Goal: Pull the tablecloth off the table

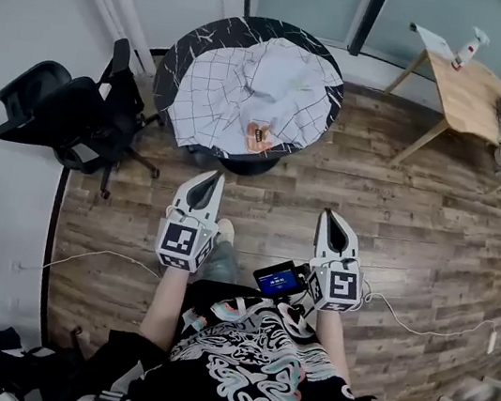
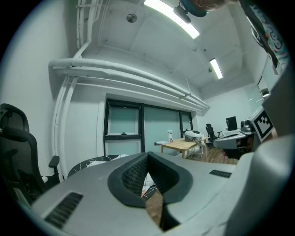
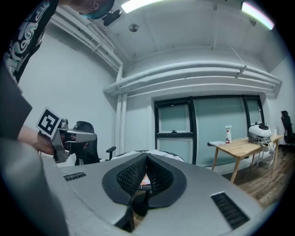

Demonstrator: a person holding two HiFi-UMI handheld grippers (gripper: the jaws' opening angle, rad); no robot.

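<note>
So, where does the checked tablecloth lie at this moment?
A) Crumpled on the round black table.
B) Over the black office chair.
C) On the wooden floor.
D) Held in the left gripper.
A: the head view shows the tablecloth bunched up on top of the round black table.

It was an office. A black swivel chair (image 1: 66, 111), a wooden desk (image 1: 473, 89) and glass partitions (image 1: 308, 0) showed it.

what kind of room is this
Most likely an office or lab workroom: a black office chair, a wooden work table with a spray bottle on it, and a monitor on a desk farther back.
</note>
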